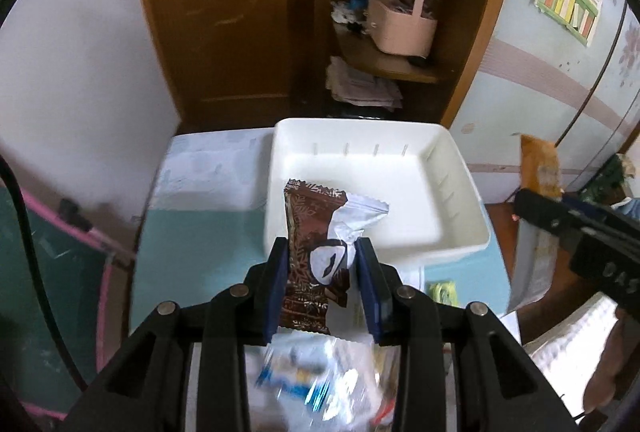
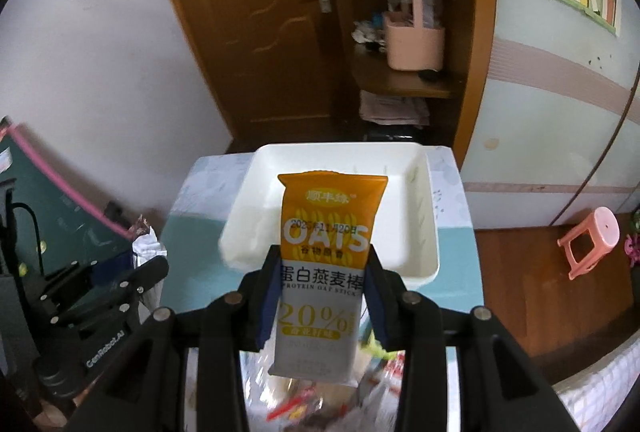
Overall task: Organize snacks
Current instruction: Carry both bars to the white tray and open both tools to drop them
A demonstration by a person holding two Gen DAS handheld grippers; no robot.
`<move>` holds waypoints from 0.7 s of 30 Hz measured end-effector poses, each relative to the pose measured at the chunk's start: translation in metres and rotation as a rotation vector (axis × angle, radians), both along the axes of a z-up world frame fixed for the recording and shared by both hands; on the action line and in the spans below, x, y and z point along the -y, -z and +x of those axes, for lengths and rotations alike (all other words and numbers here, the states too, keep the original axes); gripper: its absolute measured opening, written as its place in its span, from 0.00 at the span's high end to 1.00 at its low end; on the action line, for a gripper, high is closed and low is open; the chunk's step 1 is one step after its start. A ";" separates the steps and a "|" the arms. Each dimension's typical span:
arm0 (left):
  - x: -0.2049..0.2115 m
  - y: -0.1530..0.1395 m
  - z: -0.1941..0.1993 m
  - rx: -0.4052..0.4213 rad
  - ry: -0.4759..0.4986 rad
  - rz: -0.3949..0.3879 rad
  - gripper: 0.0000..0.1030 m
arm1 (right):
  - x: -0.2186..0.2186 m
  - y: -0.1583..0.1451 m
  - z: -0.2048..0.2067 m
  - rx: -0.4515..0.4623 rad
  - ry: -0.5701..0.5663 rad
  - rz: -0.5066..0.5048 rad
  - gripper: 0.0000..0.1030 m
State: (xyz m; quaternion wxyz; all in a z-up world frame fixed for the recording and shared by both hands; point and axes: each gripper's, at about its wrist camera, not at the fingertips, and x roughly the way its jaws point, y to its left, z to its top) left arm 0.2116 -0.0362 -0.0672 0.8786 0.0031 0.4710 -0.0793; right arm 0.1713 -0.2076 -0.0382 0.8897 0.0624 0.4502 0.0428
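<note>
1. Left gripper (image 1: 322,252), black-framed with blue pads, pinches a brown foil snack packet with a white crumpled panel (image 1: 310,252); the packet stands upright between the pads, its top edge pointing to 12 o'clock.
2. Right gripper (image 2: 322,264), of the same build, clamps an orange-and-white oat bar wrapper printed "OATS" (image 2: 326,256) by its two side edges; the wrapper stands upright, its orange end at 12 o'clock.
3. White rectangular plastic bin with low walls (image 1: 460,232) sits on the pale blue tabletop (image 1: 200,240) at 12 o'clock from both grippers; the visible part of its floor is bare.
4. Both held snacks hang in front of the bin's near wall, above the tabletop, not inside the bin.
5. Clear plastic bag holding mixed snack packets (image 1: 316,380), blurred, lies at 6 o'clock beneath the left gripper; in the right wrist view a similar heap shows at 6 o'clock.
6. In the left wrist view the right gripper with its oat bar appears at 3 o'clock; in the right wrist view the left gripper appears at 9 o'clock.
7. Brown wooden door (image 1: 240,12) and a shelf bearing a pink handled basket (image 1: 404,24) stand at 12 o'clock; a pink plastic stool (image 2: 588,244) stands at 3 o'clock.
</note>
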 end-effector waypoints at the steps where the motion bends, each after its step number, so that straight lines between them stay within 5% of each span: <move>1: 0.002 0.004 0.012 -0.010 0.006 -0.004 0.69 | 0.003 0.003 0.010 -0.015 0.015 -0.002 0.62; 8: 0.018 0.038 0.077 -0.068 0.069 -0.006 0.66 | 0.012 0.047 0.086 -0.125 0.115 -0.025 0.60; 10: 0.023 0.046 0.083 -0.079 0.091 0.005 0.45 | 0.014 0.058 0.101 -0.165 0.143 -0.026 0.60; 11: 0.026 0.048 0.087 -0.080 0.101 0.010 0.23 | 0.015 0.063 0.106 -0.185 0.158 -0.022 0.60; 12: 0.028 0.049 0.090 -0.072 0.108 0.011 0.13 | 0.017 0.066 0.110 -0.198 0.168 -0.017 0.59; 16: 0.032 0.052 0.096 -0.071 0.135 0.018 0.13 | 0.016 0.071 0.114 -0.198 0.180 -0.046 0.40; 21: 0.031 0.048 0.097 -0.060 0.133 0.016 0.13 | 0.014 0.068 0.110 -0.189 0.175 -0.024 0.38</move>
